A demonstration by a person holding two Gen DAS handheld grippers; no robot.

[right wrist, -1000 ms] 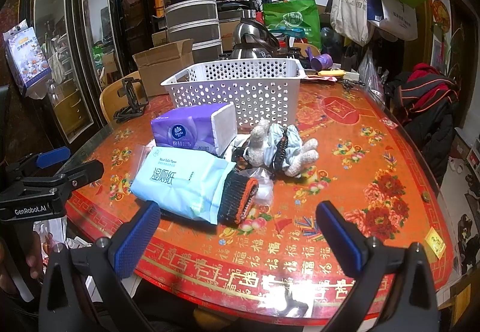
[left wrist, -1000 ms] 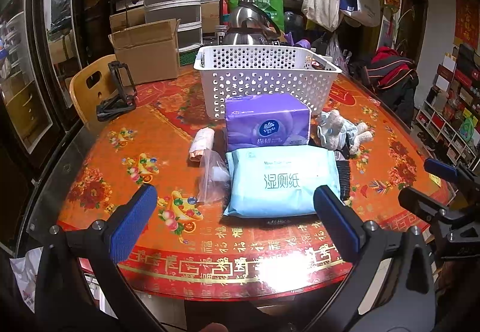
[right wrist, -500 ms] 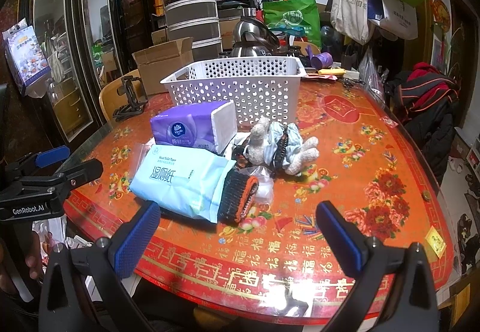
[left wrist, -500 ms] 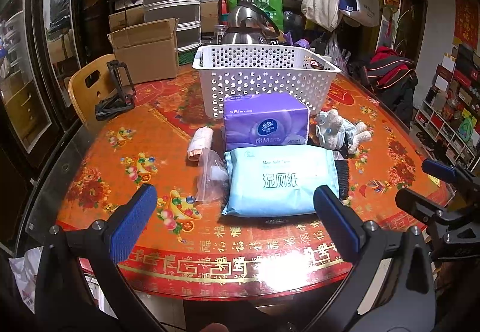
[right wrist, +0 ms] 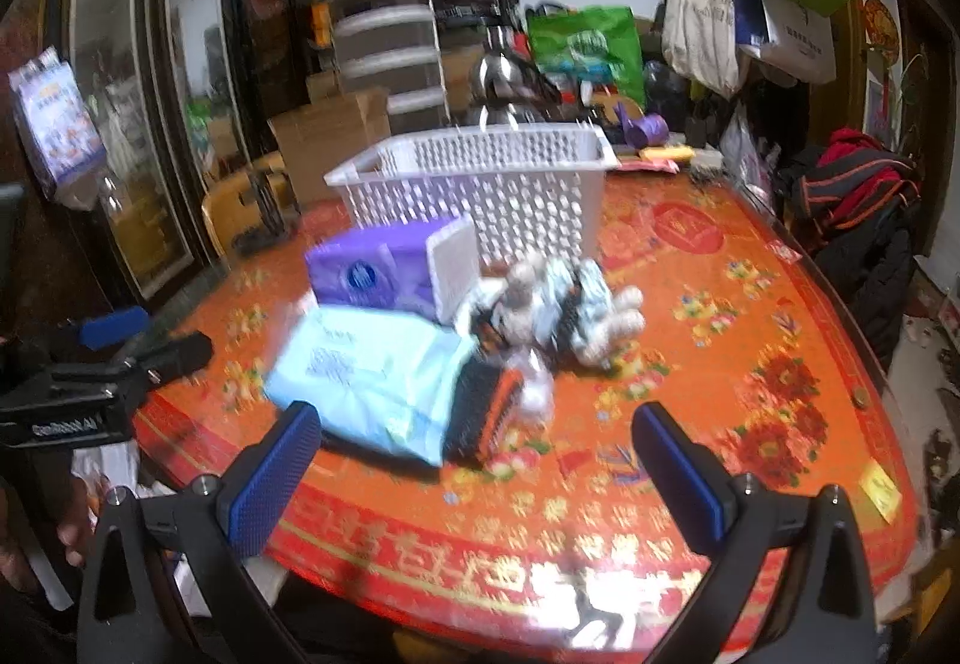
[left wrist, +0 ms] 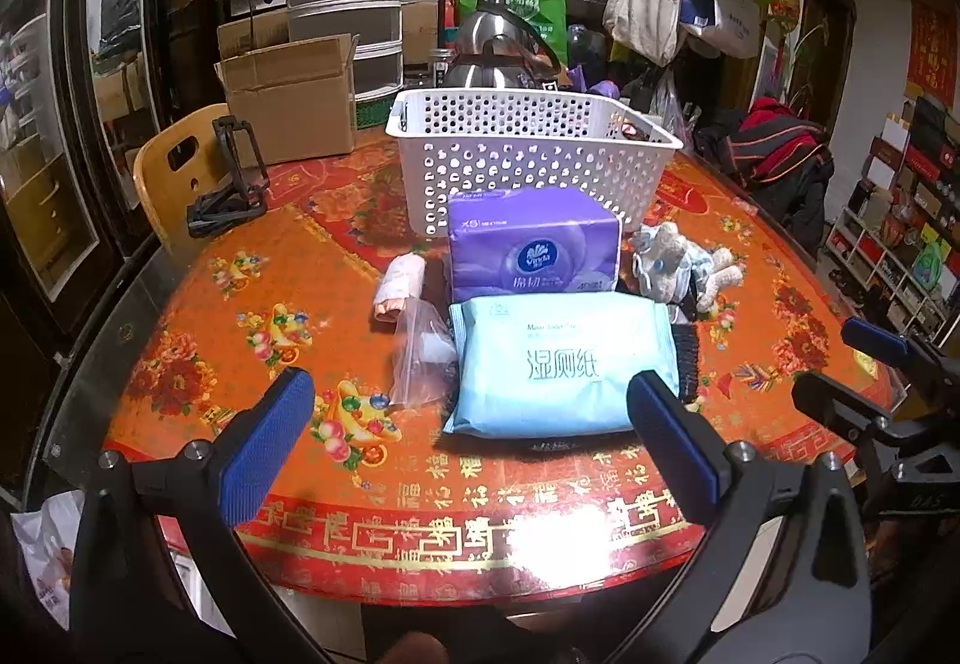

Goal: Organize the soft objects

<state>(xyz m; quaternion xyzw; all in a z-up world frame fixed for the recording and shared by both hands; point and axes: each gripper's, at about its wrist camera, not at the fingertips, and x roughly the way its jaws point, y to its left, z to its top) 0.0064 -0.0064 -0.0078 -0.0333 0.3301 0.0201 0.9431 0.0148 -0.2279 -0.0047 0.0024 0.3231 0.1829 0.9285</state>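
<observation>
Closer now, the right gripper [right wrist: 474,457] has shifted toward the pile, its view blurred; the left gripper [left wrist: 471,436] has barely moved. Both stand wide open, holding nothing. Centre frame on the red patterned desk [left wrist: 240,268], a pale blue wet-wipe pack [left wrist: 561,367] lies before a purple tissue pack [left wrist: 534,250], beside a grey plush toy [left wrist: 672,265], below the white perforated plastic basket [left wrist: 528,153].

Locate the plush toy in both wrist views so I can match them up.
Left wrist view: the plush toy lies right of centre, right of the purple tissue pack.
Right wrist view: the plush toy lies near centre, just in front of the basket.
Shared landmark: the white basket behind it in both views.
</observation>
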